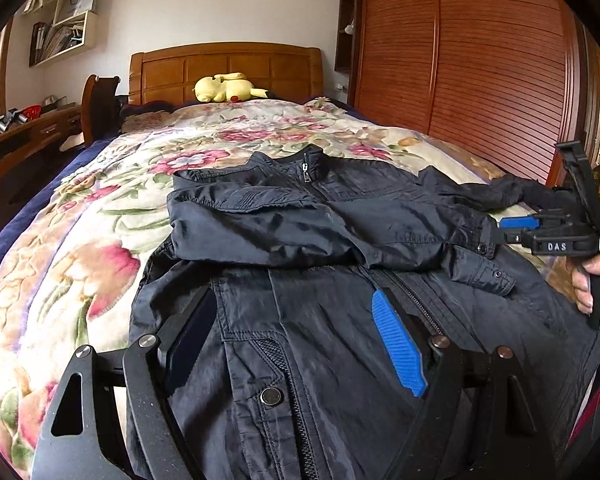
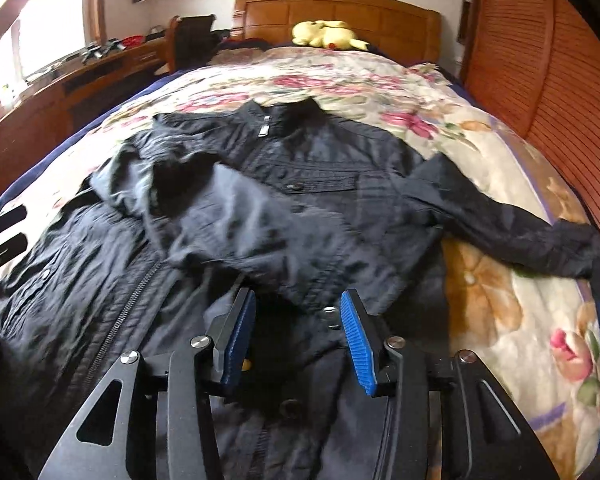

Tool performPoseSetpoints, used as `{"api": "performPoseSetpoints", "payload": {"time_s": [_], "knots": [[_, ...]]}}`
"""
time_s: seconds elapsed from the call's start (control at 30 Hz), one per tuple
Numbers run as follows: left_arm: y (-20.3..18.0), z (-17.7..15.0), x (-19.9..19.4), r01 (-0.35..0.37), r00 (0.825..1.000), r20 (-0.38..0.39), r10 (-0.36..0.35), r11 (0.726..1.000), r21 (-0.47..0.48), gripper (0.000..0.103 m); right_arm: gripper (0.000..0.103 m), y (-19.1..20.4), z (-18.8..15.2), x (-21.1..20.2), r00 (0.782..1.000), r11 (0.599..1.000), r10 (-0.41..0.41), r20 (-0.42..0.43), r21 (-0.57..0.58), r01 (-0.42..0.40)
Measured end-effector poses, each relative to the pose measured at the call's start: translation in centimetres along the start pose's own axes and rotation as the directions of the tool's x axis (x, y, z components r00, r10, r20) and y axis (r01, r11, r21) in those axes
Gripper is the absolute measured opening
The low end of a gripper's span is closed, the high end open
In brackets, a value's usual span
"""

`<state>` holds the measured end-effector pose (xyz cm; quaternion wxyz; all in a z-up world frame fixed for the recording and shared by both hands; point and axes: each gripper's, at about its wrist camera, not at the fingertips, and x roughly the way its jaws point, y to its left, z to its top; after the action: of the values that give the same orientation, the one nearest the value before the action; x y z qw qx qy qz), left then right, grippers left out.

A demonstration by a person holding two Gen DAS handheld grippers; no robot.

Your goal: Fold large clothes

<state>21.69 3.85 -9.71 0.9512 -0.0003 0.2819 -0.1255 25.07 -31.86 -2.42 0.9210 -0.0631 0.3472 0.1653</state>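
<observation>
A dark navy jacket lies front up on the floral bed cover, collar toward the headboard. One sleeve is folded across its chest. The other sleeve trails out to the bed's right side. My left gripper is open just above the jacket's lower front, beside the zip, with nothing between its fingers. My right gripper is open too. The folded sleeve's cuff lies at its fingertips and the pads stand clear of the cloth. A hand holds that gripper at the right.
A yellow plush toy rests by the wooden headboard. A slatted wooden wardrobe runs along the bed's right side. A desk and a chair stand on the left. Floral cover lies bare around the jacket.
</observation>
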Motion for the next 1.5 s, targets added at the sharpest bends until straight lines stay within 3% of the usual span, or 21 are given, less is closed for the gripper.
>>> {"api": "performPoseSetpoints", "payload": {"time_s": [0.17, 0.27, 0.3, 0.37, 0.43, 0.47, 0.53, 0.6, 0.67, 0.73, 0.77, 0.83, 0.93, 1.07, 1.17, 1.33, 1.5], "knots": [[-0.2, -0.1, 0.3, -0.007, 1.0, -0.009, 0.007, 1.0, 0.01, 0.081, 0.046, 1.1, -0.9, 0.7, 0.992, 0.994, 0.113, -0.053, -0.003, -0.113], [-0.3, -0.2, 0.4, -0.011, 1.0, -0.01, 0.011, 1.0, 0.018, 0.081, 0.046, 1.3, -1.5, 1.2, 0.987, 0.991, 0.125, -0.098, -0.031, -0.129], [-0.4, -0.2, 0.3, -0.013, 1.0, -0.009, 0.013, 1.0, 0.021, 0.081, 0.042, 1.0, -1.7, 1.4, 0.987, 0.991, 0.121, -0.109, -0.045, -0.126], [-0.5, -0.2, 0.3, -0.015, 1.0, -0.009, 0.015, 1.0, 0.025, 0.081, 0.017, 0.3, -1.8, 2.0, 0.985, 0.991, 0.112, -0.132, -0.063, -0.121], [-0.6, -0.2, 0.4, -0.017, 1.0, -0.01, 0.018, 0.999, 0.027, 0.081, 0.013, -0.5, -1.5, 2.1, 0.986, 0.99, 0.112, -0.126, -0.076, -0.122], [-0.6, -0.2, 0.4, -0.019, 1.0, -0.01, 0.019, 0.999, 0.028, 0.081, 0.011, -0.8, -1.1, 1.8, 0.989, 0.99, 0.099, -0.11, -0.088, -0.109], [-0.6, -0.3, 0.4, -0.021, 1.0, -0.01, 0.021, 0.999, 0.027, 0.081, 0.011, -2.0, -0.1, 1.1, 0.998, 0.994, -0.002, -0.067, -0.108, -0.005], [-0.6, -0.3, 0.3, -0.021, 1.0, -0.01, 0.021, 0.999, 0.027, 0.081, 0.01, -4.7, 1.1, 0.0, 0.998, 0.998, -0.059, -0.009, -0.032, 0.059], [-0.5, -0.4, 0.4, -0.02, 1.0, -0.012, 0.02, 0.999, 0.026, 0.081, 0.01, -7.4, 1.6, -0.5, 0.993, 0.992, -0.117, 0.001, 0.052, 0.117], [-0.5, -0.5, 0.4, -0.018, 1.0, -0.015, 0.019, 1.0, 0.024, 0.081, 0.011, -8.6, 1.3, -0.6, 0.994, 0.992, -0.108, -0.018, 0.071, 0.109], [-0.5, -0.5, 0.4, -0.017, 1.0, -0.015, 0.018, 1.0, 0.024, 0.081, 0.018, -8.7, 1.1, -0.6, 0.995, 0.993, -0.095, -0.032, 0.068, 0.097], [-0.5, -0.3, 0.5, -0.017, 1.0, -0.017, 0.017, 1.0, 0.025, 0.081, 0.028, -8.7, 0.6, -0.5, 0.987, 0.988, -0.151, -0.051, 0.034, 0.153], [-0.6, -0.3, 0.5, -0.018, 1.0, -0.019, 0.019, 0.999, 0.028, 0.081, 0.029, -8.7, 0.4, -0.5, 0.978, 0.978, -0.204, -0.041, 0.026, 0.206], [-0.6, -0.4, 0.5, -0.019, 1.0, -0.019, 0.02, 0.999, 0.029, 0.081, 0.033, -7.9, 1.4, -0.6, 0.986, 0.982, -0.165, 0.009, 0.09, 0.163], [-0.6, -0.3, 0.5, -0.02, 0.999, -0.024, 0.021, 0.999, 0.032, 0.081, 0.033, -5.9, 2.0, 0.0, 0.995, 0.994, -0.096, 0.024, 0.048, 0.095], [-0.9, -0.3, 0.7, -0.026, 0.999, -0.024, 0.027, 0.999, 0.041, 0.081, 0.033, -4.7, 2.1, 4.1, 0.995, 0.996, -0.091, -0.05, -0.009, 0.09], [-0.9, -0.4, 0.8, -0.025, 0.999, -0.026, 0.026, 0.999, 0.037, 0.081, 0.033, -5.6, 0.7, 10.0, 0.973, 0.996, -0.085, -0.213, -0.034, 0.079]]}}
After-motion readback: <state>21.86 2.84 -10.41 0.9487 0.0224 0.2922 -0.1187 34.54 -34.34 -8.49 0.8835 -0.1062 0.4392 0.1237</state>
